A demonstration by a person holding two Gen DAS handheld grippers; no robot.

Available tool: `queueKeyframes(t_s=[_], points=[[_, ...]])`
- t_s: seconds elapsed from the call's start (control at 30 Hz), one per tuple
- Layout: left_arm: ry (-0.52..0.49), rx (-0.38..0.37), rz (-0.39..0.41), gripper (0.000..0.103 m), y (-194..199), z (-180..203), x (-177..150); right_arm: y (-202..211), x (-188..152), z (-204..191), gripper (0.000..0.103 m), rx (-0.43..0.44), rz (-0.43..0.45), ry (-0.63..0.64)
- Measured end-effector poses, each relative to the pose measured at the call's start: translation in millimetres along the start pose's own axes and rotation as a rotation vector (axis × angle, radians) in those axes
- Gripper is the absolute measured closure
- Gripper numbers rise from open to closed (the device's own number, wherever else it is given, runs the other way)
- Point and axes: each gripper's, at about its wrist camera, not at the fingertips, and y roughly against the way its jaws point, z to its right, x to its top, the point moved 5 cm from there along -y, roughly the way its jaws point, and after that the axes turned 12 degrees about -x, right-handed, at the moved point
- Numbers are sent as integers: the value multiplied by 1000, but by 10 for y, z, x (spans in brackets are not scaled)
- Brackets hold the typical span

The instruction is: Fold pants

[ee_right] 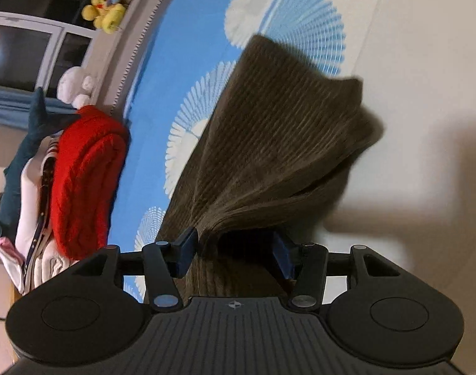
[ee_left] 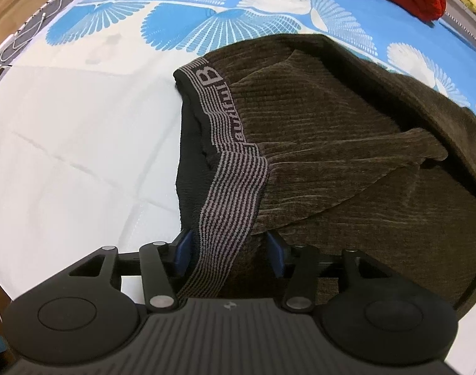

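Note:
The pants (ee_left: pixel 347 143) are dark olive ribbed fabric with a grey-and-black striped waistband (ee_left: pixel 234 187) and lie bunched on the bed. My left gripper (ee_left: pixel 228 250) is shut on the waistband, which runs between its blue pads (ee_left: pixel 181 250). In the right wrist view the pants (ee_right: pixel 278 143) hang gathered from my right gripper (ee_right: pixel 234 250), which is shut on a bunched fold of the fabric and holds it above the bed.
The bed sheet (ee_left: pixel 81 143) is white with a blue fan pattern (ee_left: pixel 206 22). A red knitted garment (ee_right: pixel 84 181) lies on a pile of clothes at the bed's edge. Plush toys (ee_right: pixel 108 0) sit on a windowsill beyond.

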Motion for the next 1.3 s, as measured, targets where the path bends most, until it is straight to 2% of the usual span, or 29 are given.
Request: queueKeyframes(t_s=[0.03,0.07,0.1,0.13,0.17,0.23,0.3,0.37,0.4,0.43,0.5,0.6,0.63,0.67,0.73,0.83,0.93,1.03,1.1,1.13,1.27,1.3], points=[[-6,6,-4,49,-14,-1,0,-24,1,-9,57,-4,-2,-2],[-14,15,-6,56,-27,-2,-2,-31,4,-33,66,-6,7,1],[-27,31,-10,65,-41,-5,-2,-27,11,-67,94,5,18,16],[-41,39,-12,66,-48,-7,-2,5,25,-116,94,15,32,43],[-44,35,-8,73,-44,-12,1,80,46,-165,95,12,72,78],[-17,-5,32,77,30,-36,34,344,96,-280,97,15,173,179],[-4,-70,108,80,200,-7,80,884,126,-541,97,87,370,335],[-41,-79,154,80,321,42,89,1538,8,-736,97,199,594,534],[-65,-70,152,80,340,55,71,1745,-43,-715,97,224,657,593],[-76,-66,133,80,334,50,44,1846,-49,-631,97,191,668,617],[-97,-51,97,80,317,23,8,1683,11,-298,97,-9,535,624],[-148,-26,38,80,263,3,-48,1168,-26,465,97,-356,195,662],[-156,-22,19,80,238,1,-80,1071,-58,726,97,-407,89,639],[-175,-4,8,80,222,10,-99,1030,-83,904,97,-414,16,614],[-195,23,0,80,202,3,-106,1017,-109,1120,96,-404,-70,591],[-180,30,-8,79,193,-11,-100,1051,-81,1288,92,-318,-161,538],[-145,29,-13,76,191,-21,-67,1112,192,1402,83,-253,-127,398],[-142,38,-21,74,178,-2,-54,1103,457,1605,82,-176,-93,190],[-154,46,-26,71,173,18,-56,1067,572,1716,77,-190,-57,104],[-156,53,-33,70,169,22,-65,1080,639,1772,71,-214,-19,73],[-161,61,-46,67,130,3,-45,1193,913,1945,63,-191,109,-87],[-158,61,-48,65,128,-3,-45,1194,961,2020,61,-220,137,-115]])
